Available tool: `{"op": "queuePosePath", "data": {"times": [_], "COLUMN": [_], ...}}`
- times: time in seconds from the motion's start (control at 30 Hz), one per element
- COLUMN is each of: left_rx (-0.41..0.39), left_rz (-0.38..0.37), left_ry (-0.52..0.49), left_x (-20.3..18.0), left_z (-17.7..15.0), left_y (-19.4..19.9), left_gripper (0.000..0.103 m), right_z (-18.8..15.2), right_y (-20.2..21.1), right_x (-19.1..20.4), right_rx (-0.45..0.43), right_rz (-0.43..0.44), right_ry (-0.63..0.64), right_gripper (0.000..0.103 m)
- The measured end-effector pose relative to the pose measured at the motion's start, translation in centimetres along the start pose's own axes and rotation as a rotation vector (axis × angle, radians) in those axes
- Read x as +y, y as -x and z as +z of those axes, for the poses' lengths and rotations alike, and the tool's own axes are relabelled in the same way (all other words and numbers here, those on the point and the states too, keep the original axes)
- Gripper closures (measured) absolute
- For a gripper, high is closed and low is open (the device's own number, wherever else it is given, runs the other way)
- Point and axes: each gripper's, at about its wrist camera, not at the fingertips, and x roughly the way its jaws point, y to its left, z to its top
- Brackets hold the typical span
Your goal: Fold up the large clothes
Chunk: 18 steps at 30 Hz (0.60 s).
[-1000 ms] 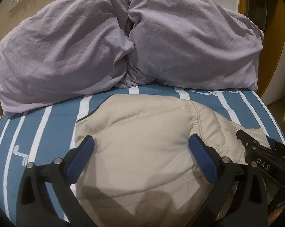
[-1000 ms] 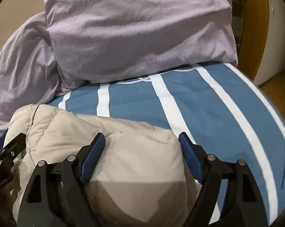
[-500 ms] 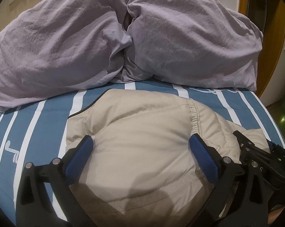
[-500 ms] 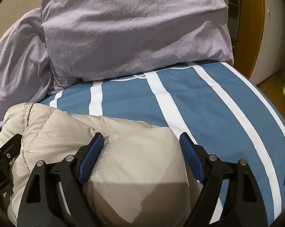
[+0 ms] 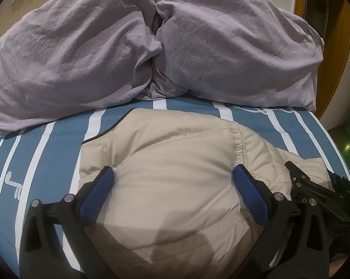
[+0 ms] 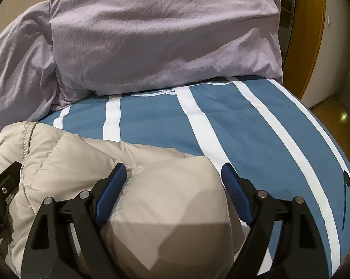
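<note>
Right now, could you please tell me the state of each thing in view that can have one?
beige padded jacket: folded into a puffy bundle, lying on the bed.
left gripper: open, fingers astride the jacket.
right gripper: open, over the jacket's near end.
lilac duvet: crumpled, heaped at the far end.
striped sheet: spread flat.

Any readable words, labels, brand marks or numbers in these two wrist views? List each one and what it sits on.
No text can be read in either view.
Blue striped bedsheet: a white embroidered squiggle near its left edge, a motif, not legible as letters.
Bedsheet by the lilac duvet: white stitched outline, no letters legible.
Right gripper body seen from the left wrist: no marking readable.
Beige padded jacket: no label visible.
</note>
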Motion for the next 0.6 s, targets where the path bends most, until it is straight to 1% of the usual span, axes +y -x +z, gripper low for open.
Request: {"op": "queuePosePath", "data": {"times": [0.13, 0.23, 0.37, 0.4, 0.53, 0.6], "left_rx": [0.043, 0.058, 0.078, 0.091, 0.12, 0.142], "left_rz": [-0.012, -0.024, -0.066, -0.077, -0.096, -0.111], "left_ry": [-0.001, -0.011, 0.019, 0.034, 0.083, 0.107], "left_x": [0.2, 1.0, 3.2, 4.0, 6.7, 7.7], "left_z": [0.5, 0.5, 0.2, 0.0, -0.7, -1.1], "left_y": [0.4, 2.0, 4.2, 4.7, 6.0, 6.3], "left_gripper": [0.002, 0.002, 0.002, 0.002, 0.002, 0.002], "right_z": [0.4, 0.7, 0.8, 0.9, 1.0, 0.8], "right_y": [-0.1, 0.6, 1.9, 2.2, 2.7, 2.8], "right_x": [-0.2, -0.9, -2.7, -3.2, -4.8, -5.4], "right_rx": [0.037, 0.072, 0.102, 0.119, 0.188, 0.222], "right_rz": [0.006, 0.025, 0.122, 0.159, 0.262, 0.307], "right_ry": [-0.002, -0.018, -0.069, -0.087, -0.133, -0.147], "right_gripper": [0.016, 0.014, 0.014, 0.014, 0.007, 0.006]}}
